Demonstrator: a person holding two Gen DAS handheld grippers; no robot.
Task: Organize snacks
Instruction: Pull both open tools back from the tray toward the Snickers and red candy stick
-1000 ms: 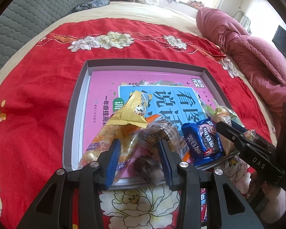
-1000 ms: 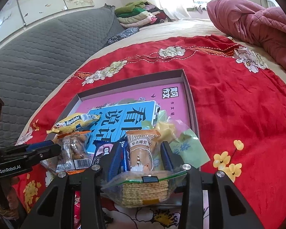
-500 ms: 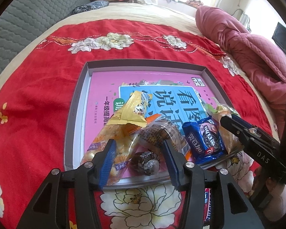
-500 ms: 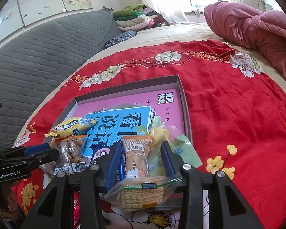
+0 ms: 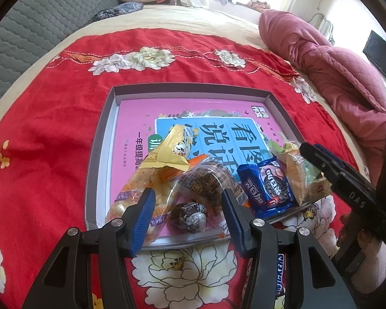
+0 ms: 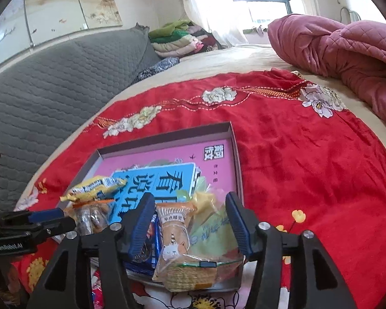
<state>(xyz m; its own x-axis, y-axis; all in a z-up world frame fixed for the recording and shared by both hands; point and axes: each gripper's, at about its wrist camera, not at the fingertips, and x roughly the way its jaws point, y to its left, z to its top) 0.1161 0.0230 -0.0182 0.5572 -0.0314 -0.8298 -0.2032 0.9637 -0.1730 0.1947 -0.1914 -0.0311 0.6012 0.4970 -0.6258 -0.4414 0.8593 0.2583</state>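
A grey tray (image 5: 100, 139) holding a pink book lies on the red bedspread; it also shows in the right wrist view (image 6: 235, 152). Snacks crowd its near edge: a yellow packet (image 5: 172, 152), an orange bread bag (image 5: 141, 188), a dark foil ball (image 5: 190, 217), a blue cookie pack (image 5: 266, 188). My left gripper (image 5: 187, 216) is open, jaws either side of the foil ball, not touching it. My right gripper (image 6: 190, 221) is open above an orange cat-print packet (image 6: 173, 234) and a clear bag of straw-coloured biscuits (image 6: 193, 273). The right gripper (image 5: 319, 159) shows at the left view's right.
A pink quilt (image 5: 334, 77) is heaped at the right of the bed. A grey padded headboard (image 6: 51, 85) and folded clothes (image 6: 177, 38) lie beyond. Another snack pack (image 5: 280, 278) lies on the bedspread outside the tray's near edge.
Both grippers have drawn back and lifted a little from the tray. The foil ball, blurred a second ago, now lies still between the left jaws. The snacks stay in the tray.
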